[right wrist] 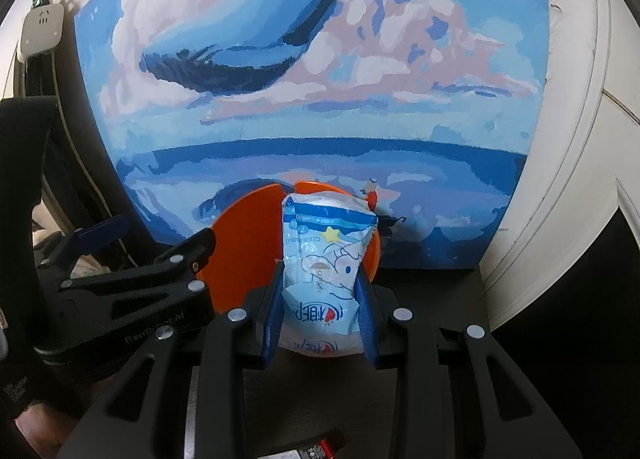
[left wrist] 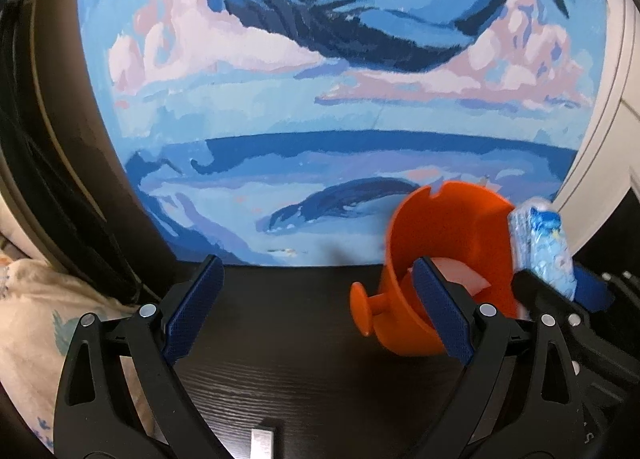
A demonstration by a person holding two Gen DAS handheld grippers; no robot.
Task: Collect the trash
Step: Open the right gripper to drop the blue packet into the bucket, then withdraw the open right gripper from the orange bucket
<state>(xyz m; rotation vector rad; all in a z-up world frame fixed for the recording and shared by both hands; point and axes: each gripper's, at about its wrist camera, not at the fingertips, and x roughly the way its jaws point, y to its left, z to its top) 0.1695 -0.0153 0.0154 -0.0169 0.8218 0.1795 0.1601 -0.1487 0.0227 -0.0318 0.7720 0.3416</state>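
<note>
The right tongs (right wrist: 320,319) are clamped on a blue-and-white wrapper (right wrist: 326,259), which stands up from between the pads and leans toward the mouth of an orange bin (right wrist: 240,251). The bin sits tipped on the dark worktop (left wrist: 288,371), just in front of a whale painting (left wrist: 320,79) propped behind it.

The left tongs (left wrist: 316,307) are spread wide and hold nothing. One of the fingers (left wrist: 440,311) reaches into the bin's mouth, while the other stands well apart over bare worktop. The bin's knob (left wrist: 362,309) lies between them.

Risks from here, as I judge them:

- **Bin position:** The bin is light and already tilted. A nudge from the left finger inside it could roll it or push it into the painting.
- **Bin grip:** Nothing grips the bin, so the wrapper pressing on the rim could shove it away.
- **Wrapper release:** The wrapper is tall and floppy, and only its lower part is pinched. If it is released above the rim rather than inside, it may catch on the edge and slide onto the worktop.
- **Crowding:** The two tongs are close beside each other at the bin, so they could knock together.
</note>
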